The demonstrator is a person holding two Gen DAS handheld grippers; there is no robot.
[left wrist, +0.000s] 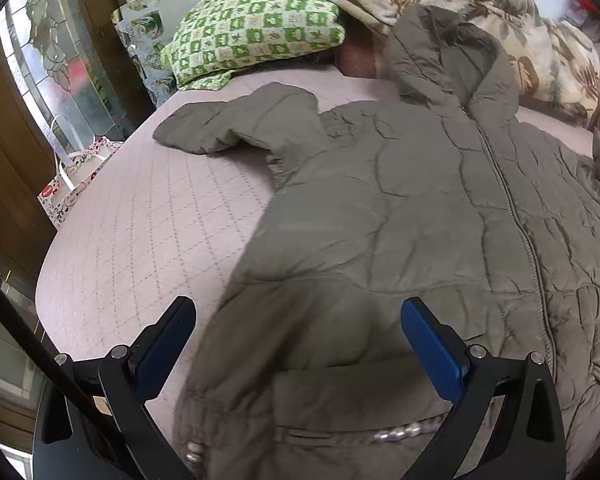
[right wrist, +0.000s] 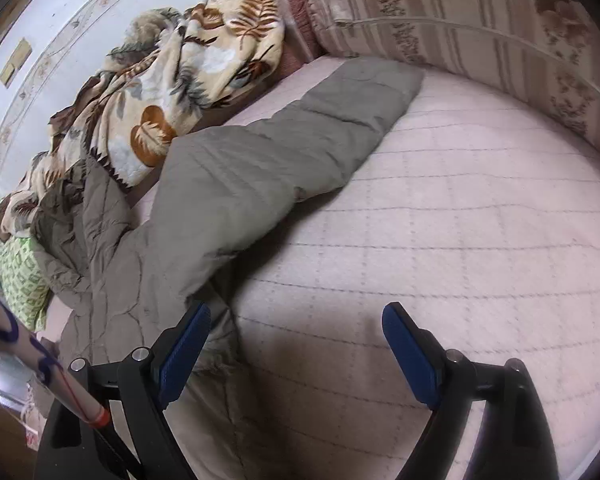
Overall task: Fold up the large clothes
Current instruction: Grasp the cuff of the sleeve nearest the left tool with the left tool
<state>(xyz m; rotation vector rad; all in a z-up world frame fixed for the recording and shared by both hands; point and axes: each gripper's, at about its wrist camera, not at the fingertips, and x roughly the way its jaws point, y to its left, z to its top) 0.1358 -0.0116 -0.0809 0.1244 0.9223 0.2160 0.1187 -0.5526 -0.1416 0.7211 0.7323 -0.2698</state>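
An olive-grey quilted hooded coat (left wrist: 400,216) lies spread face up on the pink quilted bed (left wrist: 140,216), zipper closed, hood toward the far bedding. Its left sleeve (left wrist: 236,124) lies bent outward on the bed. In the right wrist view the coat (right wrist: 172,264) lies at the left and its other sleeve (right wrist: 308,136) stretches out over the bed (right wrist: 440,220). My left gripper (left wrist: 298,320) is open and empty above the coat's lower left hem. My right gripper (right wrist: 296,324) is open and empty above the coat's right edge, below the sleeve.
A green checked pillow (left wrist: 256,28) and a leaf-print blanket (left wrist: 480,12) lie heaped at the far side, the blanket also in the right wrist view (right wrist: 168,80). A striped cushion (right wrist: 480,28) borders the bed. A patterned gift bag (left wrist: 76,180) stands beside the bed near a glass door.
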